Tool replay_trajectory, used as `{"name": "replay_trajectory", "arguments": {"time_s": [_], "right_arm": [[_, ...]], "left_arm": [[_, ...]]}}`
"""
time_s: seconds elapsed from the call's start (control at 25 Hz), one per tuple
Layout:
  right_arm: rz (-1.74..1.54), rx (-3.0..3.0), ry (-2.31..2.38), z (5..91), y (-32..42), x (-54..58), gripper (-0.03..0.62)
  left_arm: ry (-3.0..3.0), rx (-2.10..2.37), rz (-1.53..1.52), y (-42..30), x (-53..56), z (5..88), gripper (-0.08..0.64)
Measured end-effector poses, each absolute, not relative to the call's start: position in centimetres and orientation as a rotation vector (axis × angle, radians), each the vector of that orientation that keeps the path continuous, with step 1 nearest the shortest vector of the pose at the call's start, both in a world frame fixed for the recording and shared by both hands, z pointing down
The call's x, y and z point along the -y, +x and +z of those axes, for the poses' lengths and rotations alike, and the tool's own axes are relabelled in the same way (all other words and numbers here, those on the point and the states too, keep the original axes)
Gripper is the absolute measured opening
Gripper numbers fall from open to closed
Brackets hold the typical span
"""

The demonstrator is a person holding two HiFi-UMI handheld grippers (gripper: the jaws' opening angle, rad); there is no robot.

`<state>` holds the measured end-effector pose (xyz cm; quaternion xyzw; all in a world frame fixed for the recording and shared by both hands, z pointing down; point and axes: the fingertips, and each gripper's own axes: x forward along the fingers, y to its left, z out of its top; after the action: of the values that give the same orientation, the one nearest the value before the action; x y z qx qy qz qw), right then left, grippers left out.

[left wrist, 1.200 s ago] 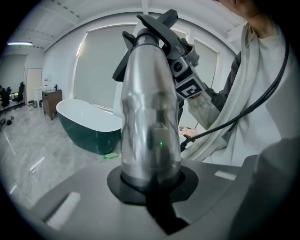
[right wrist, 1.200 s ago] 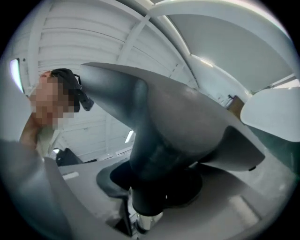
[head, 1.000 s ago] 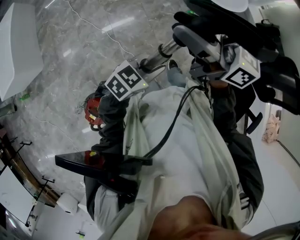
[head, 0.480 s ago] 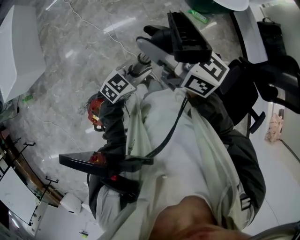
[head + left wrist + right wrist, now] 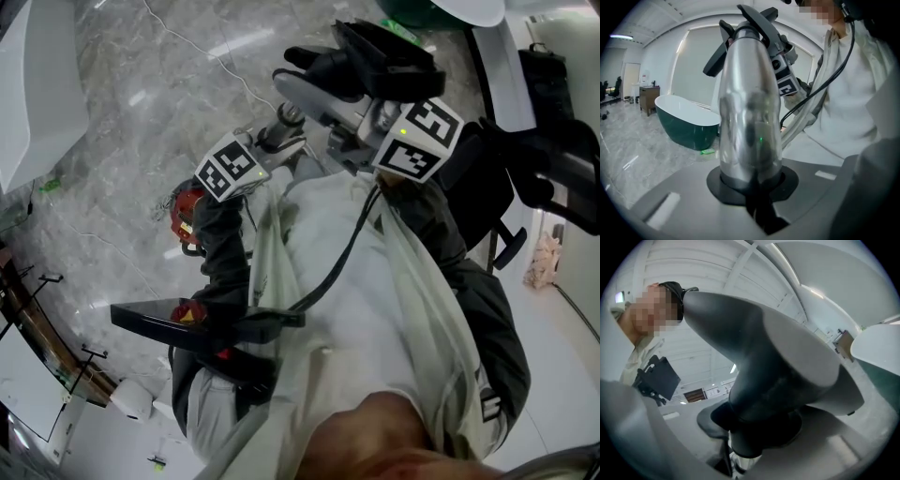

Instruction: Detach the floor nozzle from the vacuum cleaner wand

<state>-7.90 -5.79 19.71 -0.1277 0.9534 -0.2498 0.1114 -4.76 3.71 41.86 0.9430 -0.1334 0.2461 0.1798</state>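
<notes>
The silver wand [image 5: 278, 131] runs up between my two grippers. My left gripper [image 5: 267, 142], under its marker cube, is shut on the wand. In the left gripper view the shiny wand [image 5: 749, 122] fills the jaws of the left gripper [image 5: 751, 190]. The floor nozzle [image 5: 754, 21] sits at the wand's far end. In the head view the black floor nozzle [image 5: 380, 56] is raised and tilted, with its grey neck [image 5: 314, 94] meeting the wand. My right gripper [image 5: 354, 127] grips that neck, and its jaws have just closed a little further. The dark neck [image 5: 759, 380] fills the right gripper [image 5: 754, 430].
A red vacuum part [image 5: 186, 217] shows by the person's left sleeve, above the marble floor [image 5: 141, 112]. A dark green bathtub [image 5: 686, 126] stands behind. A black chair [image 5: 553, 169] is at the right. A cable [image 5: 337, 262] hangs down the person's white top.
Both grippers have shifted left and lower in the head view. The nozzle has swung round so its black underside faces the camera. Almost nothing has moved in the last half second.
</notes>
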Motion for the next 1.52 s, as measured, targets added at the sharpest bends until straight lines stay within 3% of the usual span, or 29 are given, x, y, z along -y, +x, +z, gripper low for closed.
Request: {"name": "replay_trajectory", "arguments": {"time_s": [0.16,0.6,0.84,1.2,1.52], "right_arm": [[-0.688,-2.858,-0.237,20.1,-8.5,4.4,0.143],[-0.818,-2.828,-0.623,21.2,-6.9,6.4,0.133],[-0.767,-2.856,-0.489,20.1,-7.6,5.8,0.133],[-0.725,-2.859,0.091,19.8,-7.2,3.3,0.132],[-0.909,-2.855,-0.511,21.2,-6.0,6.9,0.132]], "left_arm": [[2.694,0.287,0.723,-5.1,-4.8,42.3,0.052],[2.638,0.433,0.727,-3.5,-3.8,42.2,0.052],[2.691,0.418,0.723,-3.3,-3.4,41.8,0.057],[2.648,0.070,0.663,-2.4,-6.9,40.9,0.058],[2.614,0.224,0.618,-1.8,-4.6,40.9,0.046]]}}
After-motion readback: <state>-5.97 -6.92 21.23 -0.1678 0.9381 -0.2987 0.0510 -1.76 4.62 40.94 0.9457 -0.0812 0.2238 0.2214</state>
